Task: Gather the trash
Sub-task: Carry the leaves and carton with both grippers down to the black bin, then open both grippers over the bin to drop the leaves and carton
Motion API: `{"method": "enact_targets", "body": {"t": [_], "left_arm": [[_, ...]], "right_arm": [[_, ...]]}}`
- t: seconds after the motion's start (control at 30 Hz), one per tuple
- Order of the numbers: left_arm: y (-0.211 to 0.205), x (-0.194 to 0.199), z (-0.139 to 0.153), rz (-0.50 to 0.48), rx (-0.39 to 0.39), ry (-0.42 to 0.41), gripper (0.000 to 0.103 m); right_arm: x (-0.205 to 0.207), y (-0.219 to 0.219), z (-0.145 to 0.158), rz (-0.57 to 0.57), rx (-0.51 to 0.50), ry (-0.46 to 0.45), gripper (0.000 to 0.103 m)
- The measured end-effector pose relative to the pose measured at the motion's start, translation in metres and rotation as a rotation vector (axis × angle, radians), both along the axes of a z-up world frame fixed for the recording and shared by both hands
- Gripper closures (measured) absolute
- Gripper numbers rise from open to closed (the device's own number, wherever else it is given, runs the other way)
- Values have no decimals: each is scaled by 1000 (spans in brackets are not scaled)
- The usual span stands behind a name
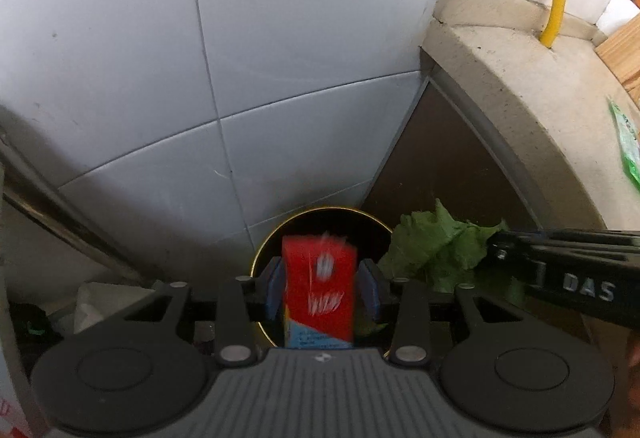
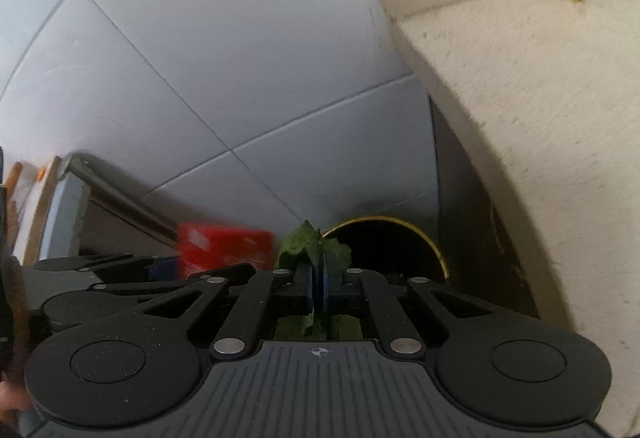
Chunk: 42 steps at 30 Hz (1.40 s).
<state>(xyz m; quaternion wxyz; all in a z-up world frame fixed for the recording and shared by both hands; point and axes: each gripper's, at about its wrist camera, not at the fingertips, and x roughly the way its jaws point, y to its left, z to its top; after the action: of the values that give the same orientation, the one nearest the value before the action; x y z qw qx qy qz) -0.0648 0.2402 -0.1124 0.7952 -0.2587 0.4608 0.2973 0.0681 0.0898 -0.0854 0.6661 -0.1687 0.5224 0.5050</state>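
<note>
The bin (image 1: 320,226) gapes below both my hand-held grippers, wall beyond, bench (image 1: 520,86) edge rightward. My left hand-held gripper (image 1: 321,288) clamps the red carton (image 1: 320,294); my right hand-held gripper (image 2: 318,288), nearly closed, pinches the leaf (image 2: 308,244).

White letters "DAS" stand on the right hand-held gripper (image 1: 496,252); the red carton's (image 1: 319,290) print is unreadable.

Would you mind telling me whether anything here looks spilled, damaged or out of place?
Nothing looks spilled or broken. The only stray thing is a green wrapper lying on the stone counter, away from the black bin where the red carton and lettuce leaf are held.
</note>
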Motion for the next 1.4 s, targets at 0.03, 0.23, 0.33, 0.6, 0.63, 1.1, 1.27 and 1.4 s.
{"method": "enact_targets", "body": {"t": [0.03,0.23,0.33,0.6,0.63,1.1,1.27,1.4], "left_arm": [[2,1,-1,1,-8,0,67],[10,0,-2,23,-21,-13,65],[11,-2,-2,29,-24,-18,65],[14,-2,-3,36,-38,-23,65],[14,-3,-3,36,-40,-23,65],[10,0,-2,-5,-31,-22,64],[6,5,-6,-28,-23,22,61],[3,7,-6,-51,-16,25,56]], "right_arm": [[1,2,-3,-12,-6,4,91],[6,13,-21,-33,-49,-7,82],[8,16,-30,-32,-69,-6,71],[12,19,-40,-57,-109,-15,65],[13,18,-40,-60,-109,-15,64],[8,-5,-23,-78,-95,-22,58],[4,-11,-19,-102,-89,-36,53],[1,-19,-13,-119,-79,-46,51]]}}
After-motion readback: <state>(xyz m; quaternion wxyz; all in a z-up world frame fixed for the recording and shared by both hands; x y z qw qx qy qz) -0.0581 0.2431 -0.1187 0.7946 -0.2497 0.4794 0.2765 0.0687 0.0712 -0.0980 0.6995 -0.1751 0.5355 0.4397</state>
